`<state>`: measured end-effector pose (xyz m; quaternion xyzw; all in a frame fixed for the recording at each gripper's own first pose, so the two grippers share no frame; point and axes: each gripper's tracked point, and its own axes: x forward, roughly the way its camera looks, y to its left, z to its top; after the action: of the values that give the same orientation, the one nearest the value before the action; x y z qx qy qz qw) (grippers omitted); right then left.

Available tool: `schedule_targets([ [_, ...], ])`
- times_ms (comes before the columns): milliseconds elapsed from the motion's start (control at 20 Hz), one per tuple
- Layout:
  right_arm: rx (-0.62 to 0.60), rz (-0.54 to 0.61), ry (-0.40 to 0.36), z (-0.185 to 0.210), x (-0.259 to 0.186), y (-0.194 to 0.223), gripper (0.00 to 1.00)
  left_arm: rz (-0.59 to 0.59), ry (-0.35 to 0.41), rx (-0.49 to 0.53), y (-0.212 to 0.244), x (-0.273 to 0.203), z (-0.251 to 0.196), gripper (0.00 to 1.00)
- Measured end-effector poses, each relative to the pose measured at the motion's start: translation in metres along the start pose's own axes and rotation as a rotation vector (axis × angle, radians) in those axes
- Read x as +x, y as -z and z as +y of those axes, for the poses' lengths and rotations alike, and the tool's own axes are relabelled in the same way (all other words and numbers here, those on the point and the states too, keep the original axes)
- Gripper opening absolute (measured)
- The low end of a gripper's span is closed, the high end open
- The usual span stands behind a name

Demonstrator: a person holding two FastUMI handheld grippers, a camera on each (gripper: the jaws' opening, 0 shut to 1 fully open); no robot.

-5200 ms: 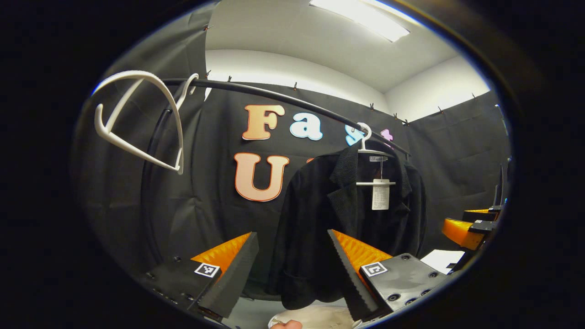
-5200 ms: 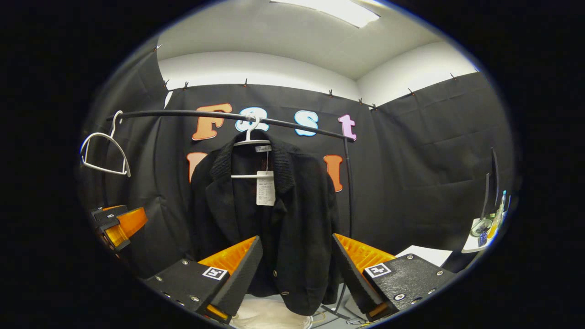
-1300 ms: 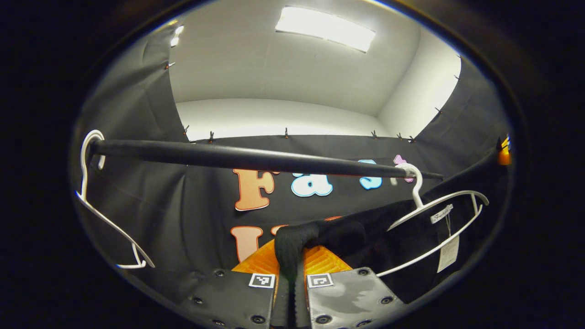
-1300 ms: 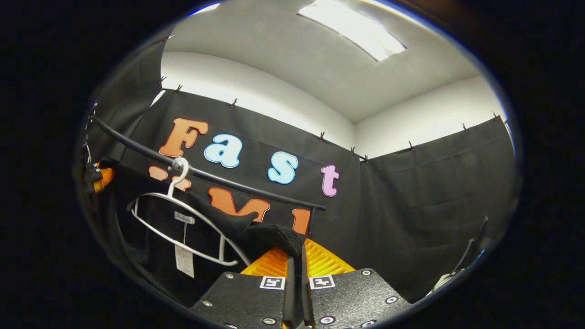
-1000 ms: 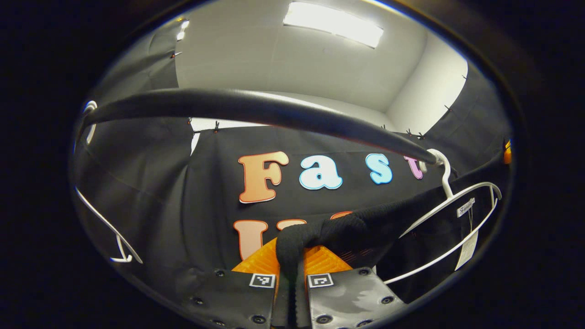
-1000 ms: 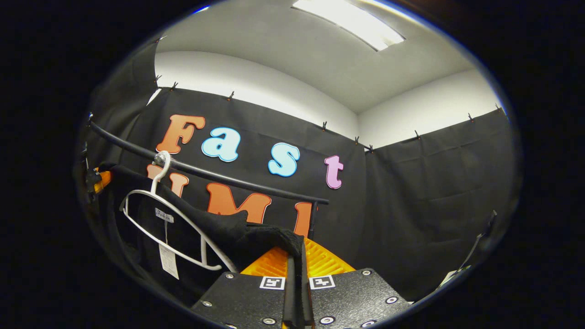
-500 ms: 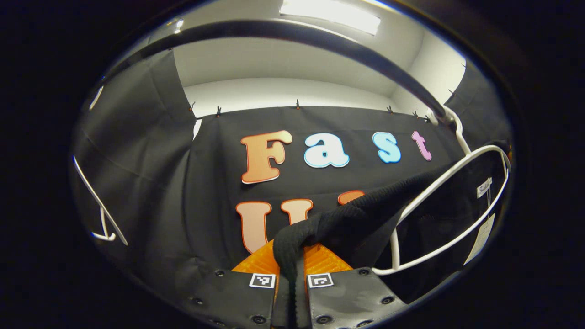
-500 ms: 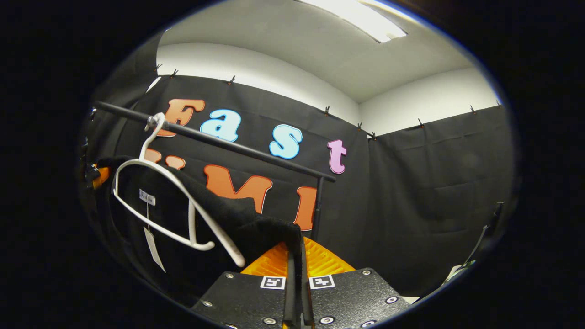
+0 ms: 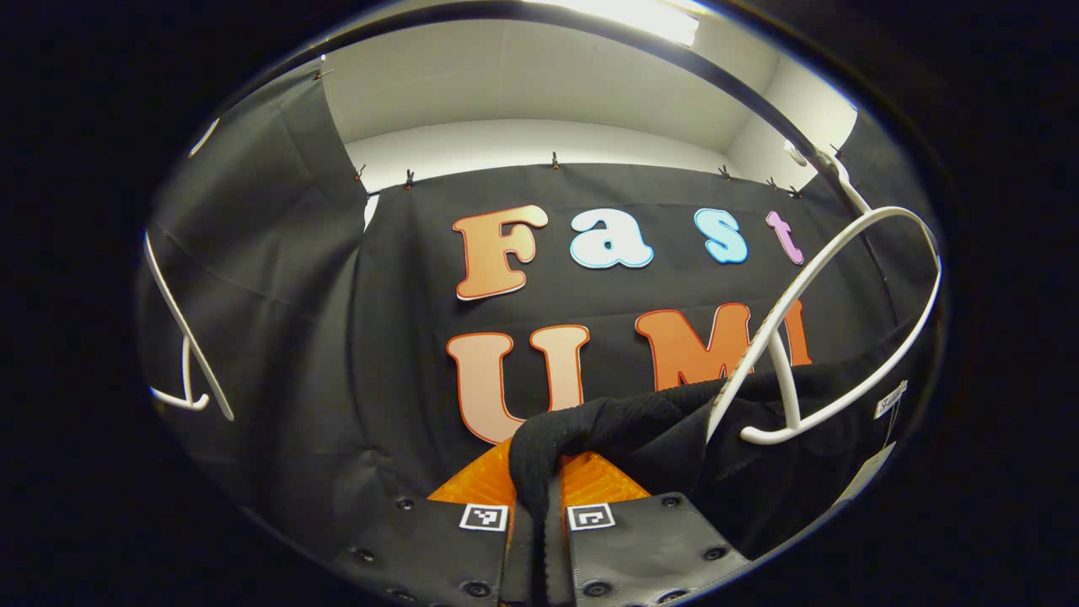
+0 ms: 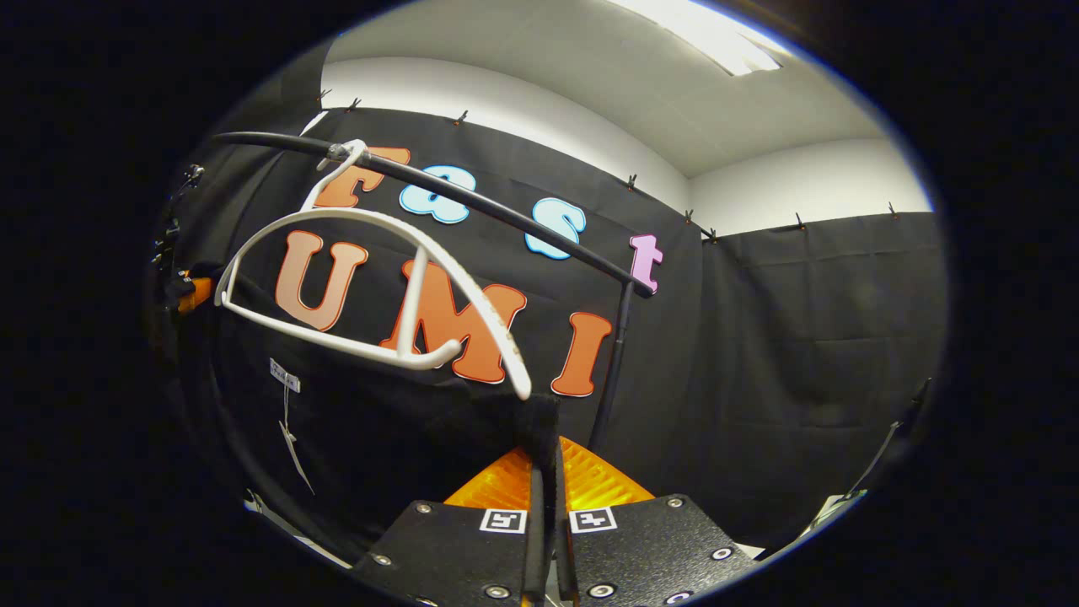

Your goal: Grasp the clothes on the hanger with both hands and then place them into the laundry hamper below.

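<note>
Overhead, a lit ceiling panel [image 10: 716, 38] brightens white walls above the black cloth wall [image 10: 809, 337]. Both the left gripper [image 9: 537, 497] and right gripper [image 10: 545, 497] pinch the black knitted jacket [image 10: 396, 438], which hangs just below the bare white plastic hanger [image 10: 371, 278] hooked on the black rail [image 10: 506, 221].

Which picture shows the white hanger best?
The right gripper view: the hanger shows whole, bare, with its hook on the rail. In the left gripper view it sits squashed at the edge, its lower end against the jacket.
</note>
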<state>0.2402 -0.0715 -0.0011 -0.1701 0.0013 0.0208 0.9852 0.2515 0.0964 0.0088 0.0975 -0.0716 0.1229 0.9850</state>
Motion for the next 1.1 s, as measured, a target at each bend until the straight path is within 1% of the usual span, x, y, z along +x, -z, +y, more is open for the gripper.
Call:
schedule_targets([
  [200,0.004,0.014,-0.038,0.021,-0.018,0.01,0.04,0.038,0.002,0.009,0.014,-0.018,0.006,0.12],
  [350,0.0,0.015,-0.053,0.034,-0.033,0.015,0.04,0.064,-0.015,0.009,0.026,-0.033,0.015,0.12],
  [400,0.0,0.019,-0.061,0.039,-0.037,0.016,0.04,0.073,-0.017,0.006,0.029,-0.038,0.016,0.14],
  [450,0.003,0.022,-0.068,0.044,-0.041,0.018,0.04,0.078,-0.015,0.004,0.03,-0.043,0.018,0.12],
  [550,0.018,0.026,-0.083,0.05,-0.048,0.017,0.04,0.078,-0.013,0.008,0.029,-0.056,0.021,0.12],
  [650,0.036,0.03,-0.099,0.059,-0.056,0.017,0.04,0.078,-0.003,0.019,0.025,-0.069,0.021,0.12],
  [850,0.081,0.028,-0.146,0.086,-0.078,0.01,0.04,0.105,0.029,0.009,0.027,-0.099,0.011,0.12],
  [950,0.09,0.031,-0.177,0.101,-0.089,0.009,0.04,0.128,0.045,0.013,0.03,-0.113,0.005,0.12],
  [1000,0.094,0.037,-0.194,0.11,-0.096,0.011,0.04,0.145,0.057,0.01,0.034,-0.119,0.0,0.1],
  [1050,0.099,0.045,-0.211,0.119,-0.102,0.015,0.04,0.165,0.069,0.004,0.039,-0.127,-0.005,0.12],
  [1100,0.104,0.055,-0.228,0.128,-0.107,0.02,0.04,0.186,0.08,-0.005,0.045,-0.135,-0.009,0.12],
])
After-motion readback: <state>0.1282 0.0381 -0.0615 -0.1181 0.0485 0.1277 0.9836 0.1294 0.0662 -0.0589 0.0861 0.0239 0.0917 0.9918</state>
